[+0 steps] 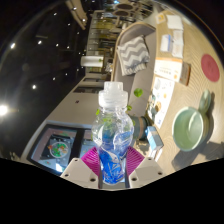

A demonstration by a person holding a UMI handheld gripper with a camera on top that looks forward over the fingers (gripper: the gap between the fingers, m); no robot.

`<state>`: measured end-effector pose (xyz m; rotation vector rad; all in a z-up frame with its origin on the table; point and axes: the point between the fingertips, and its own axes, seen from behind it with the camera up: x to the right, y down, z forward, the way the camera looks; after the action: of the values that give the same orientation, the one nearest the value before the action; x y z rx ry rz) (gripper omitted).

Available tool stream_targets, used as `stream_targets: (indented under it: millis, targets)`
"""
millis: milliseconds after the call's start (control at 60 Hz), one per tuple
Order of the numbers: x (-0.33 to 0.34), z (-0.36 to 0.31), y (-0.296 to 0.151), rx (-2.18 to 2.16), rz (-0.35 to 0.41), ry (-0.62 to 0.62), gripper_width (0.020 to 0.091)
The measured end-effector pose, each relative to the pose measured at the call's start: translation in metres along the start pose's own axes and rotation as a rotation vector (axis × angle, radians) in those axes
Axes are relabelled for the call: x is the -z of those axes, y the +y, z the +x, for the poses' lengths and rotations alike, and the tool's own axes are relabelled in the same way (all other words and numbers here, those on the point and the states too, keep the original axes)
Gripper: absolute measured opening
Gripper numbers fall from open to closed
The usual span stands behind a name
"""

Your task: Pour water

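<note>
So far we have only the grasp: our tongs [112,165] clamp the capped water bottle [113,135], lifted and tilted; the green bowl [188,128] awaits, pouring not begun.

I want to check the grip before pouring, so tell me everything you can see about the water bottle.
The water bottle is clear, ribbed plastic with a white screw cap still on and a blue-and-white label around its lower body. It looks filled with water. It sits between the fingers, whose pink pads press its lower body on both sides, so it appears gripped. The room behind looks tilted relative to the bottle. Its base is hidden.
</note>
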<state>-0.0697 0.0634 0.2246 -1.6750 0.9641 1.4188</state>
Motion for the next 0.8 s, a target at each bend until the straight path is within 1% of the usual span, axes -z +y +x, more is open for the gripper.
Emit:
stream_targets:
  millis: [50,67,183,200,267,350,450,467,483,567,650,800]
  targets:
    - [0.007,-0.013,-0.021,0.19,0.031,0.026,0.0294]
    - [0.019,-0.017,-0.033,0.246,0.04,0.02,0.0294]
    - [0.041,-0.041,-0.087,0.662,0.136,0.112,0.0296]
    - [0.052,-0.039,-0.1,0.714,0.148,0.117,0.0295]
    - [0.063,-0.04,-0.125,0.905,0.185,0.19,0.0295]
    - [0.085,-0.023,-0.16,1.098,0.226,0.281,0.0294]
    - [0.102,0.017,-0.191,1.253,0.23,0.422,0.0294]
    - [0.107,0.04,-0.202,1.273,0.232,0.432,0.0293]
    - [0.109,0.037,-0.203,1.281,0.229,0.451,0.0294]
    - [0.116,0.074,-0.22,1.324,0.208,0.527,0.0294]
    - [0.119,0.111,-0.23,1.313,0.187,0.551,0.0295]
    - [0.122,0.153,-0.238,1.276,0.16,0.582,0.0295]
